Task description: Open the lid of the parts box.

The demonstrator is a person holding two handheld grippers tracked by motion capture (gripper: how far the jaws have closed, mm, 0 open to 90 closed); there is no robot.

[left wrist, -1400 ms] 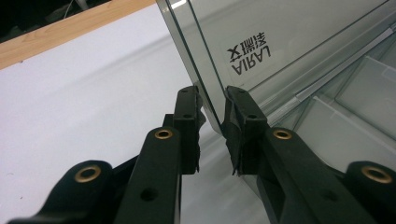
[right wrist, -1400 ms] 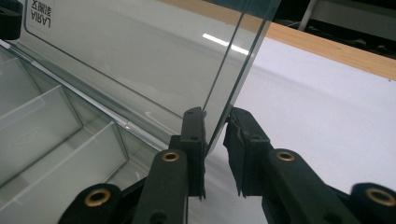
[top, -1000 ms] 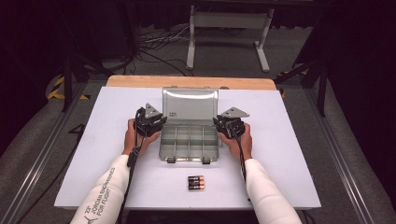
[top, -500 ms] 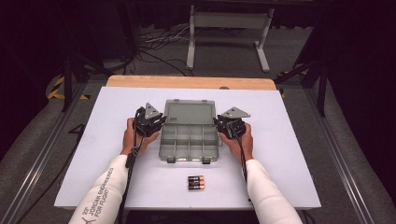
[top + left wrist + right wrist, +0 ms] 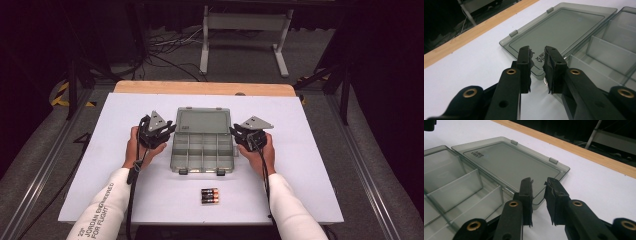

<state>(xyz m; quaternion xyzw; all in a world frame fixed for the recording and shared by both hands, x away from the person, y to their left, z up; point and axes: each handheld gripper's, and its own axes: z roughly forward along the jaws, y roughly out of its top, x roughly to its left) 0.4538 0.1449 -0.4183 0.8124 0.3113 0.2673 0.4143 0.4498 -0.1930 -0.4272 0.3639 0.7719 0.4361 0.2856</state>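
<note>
The lid [image 5: 202,120] now lies flat behind the box [image 5: 202,152]. Both claws, left [image 5: 537,66] and right [image 5: 539,195], are released with nothing between them. Light, rigid plastic; best gripped by its edges.

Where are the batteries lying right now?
In the high view, the batteries lie on the white table, near its front edge, just in front of the open box.

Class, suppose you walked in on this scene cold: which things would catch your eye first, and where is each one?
First comes the grey compartment box, lying open mid-table with its lid flat behind it. The left gripper and the right gripper flank it, one at each side, jaws slightly apart with nothing between them. Nearer the front edge of the white table lie a few batteries side by side.
</note>
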